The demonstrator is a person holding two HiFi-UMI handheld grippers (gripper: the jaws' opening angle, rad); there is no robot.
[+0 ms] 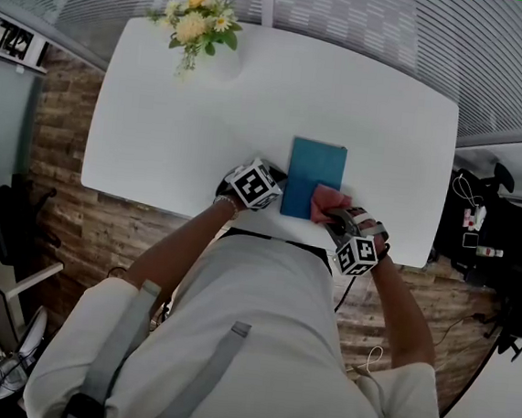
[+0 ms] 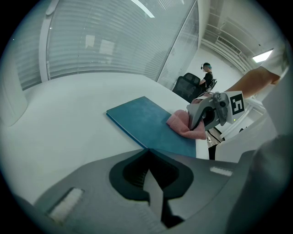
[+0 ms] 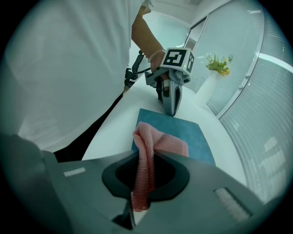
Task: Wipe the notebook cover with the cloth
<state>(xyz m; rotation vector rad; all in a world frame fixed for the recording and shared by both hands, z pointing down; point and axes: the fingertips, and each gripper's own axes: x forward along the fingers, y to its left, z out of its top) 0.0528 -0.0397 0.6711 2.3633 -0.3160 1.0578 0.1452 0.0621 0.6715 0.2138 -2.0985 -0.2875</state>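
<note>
The person's white shirt (image 1: 257, 341) fills the foreground, both arms reaching over the near edge of the surface (image 1: 388, 124). The right gripper (image 2: 198, 122) is clenched on a pink cloth (image 1: 328, 203), which lies bunched on the near right corner of the teal notebook (image 1: 315, 172). The left gripper (image 3: 172, 108) is closed with nothing in it, its tip at the notebook's near left corner, seemingly steadying it. The notebook lies flat with its long axis running away from the person, so most of the bare cover lies ahead and to the left of the cloth. I'd expect strokes outward. The surface around is bare; the flowers (image 1: 201, 23) stand well apart at the far left.
</note>
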